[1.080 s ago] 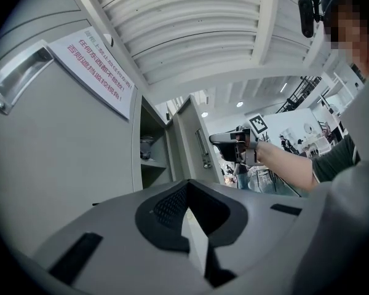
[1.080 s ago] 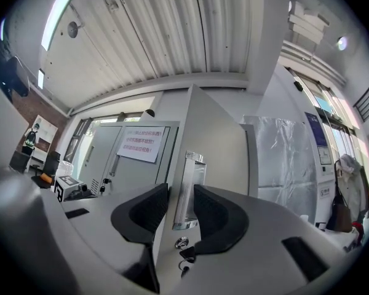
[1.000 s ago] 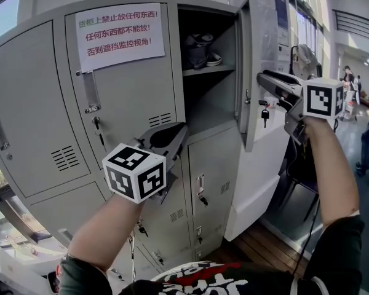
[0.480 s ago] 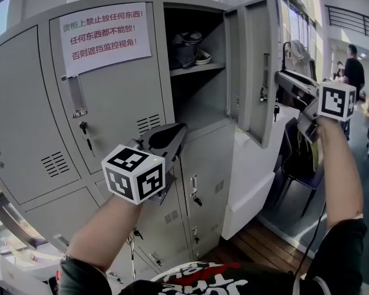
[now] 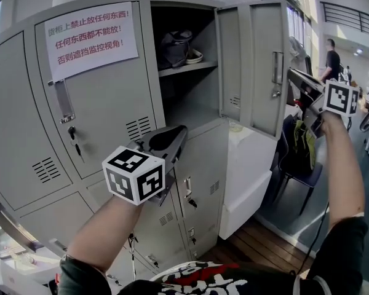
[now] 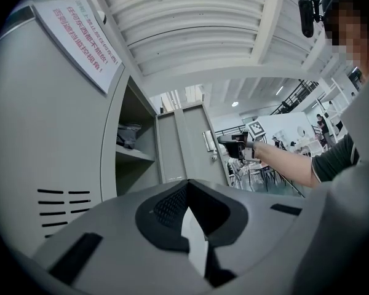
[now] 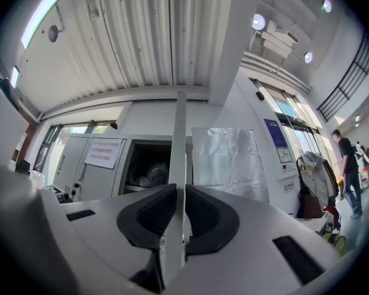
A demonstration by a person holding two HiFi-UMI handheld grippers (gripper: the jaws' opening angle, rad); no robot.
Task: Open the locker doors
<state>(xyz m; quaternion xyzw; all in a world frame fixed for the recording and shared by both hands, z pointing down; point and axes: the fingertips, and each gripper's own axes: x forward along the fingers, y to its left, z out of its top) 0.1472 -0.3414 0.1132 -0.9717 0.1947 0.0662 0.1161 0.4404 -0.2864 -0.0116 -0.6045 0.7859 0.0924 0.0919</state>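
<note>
The grey locker bank (image 5: 98, 109) fills the head view. Its upper middle door (image 5: 258, 66) stands swung out to the right, showing a shelf with a dark bag and shoes (image 5: 175, 45). My right gripper (image 5: 293, 75) is at that door's free edge. In the right gripper view the edge (image 7: 179, 134) runs as a thin upright strip between the pads, and the jaws have just been closing onto it. My left gripper (image 5: 181, 129) hovers before the lower lockers, tips together, holding nothing. In the left gripper view the open door (image 6: 190, 143) is ahead.
A paper notice with red print (image 5: 89, 32) is taped to the shut door on the left, above its handle (image 5: 63, 100). The lower lockers have keys (image 5: 187, 198) in them. A chair with a bag (image 5: 301, 146) stands to the right, and people (image 5: 333, 57) are farther off.
The open door has swung further out to the right, and my right gripper went right with it. Its jaws narrowed onto the door's edge. My left gripper barely shifted.
</note>
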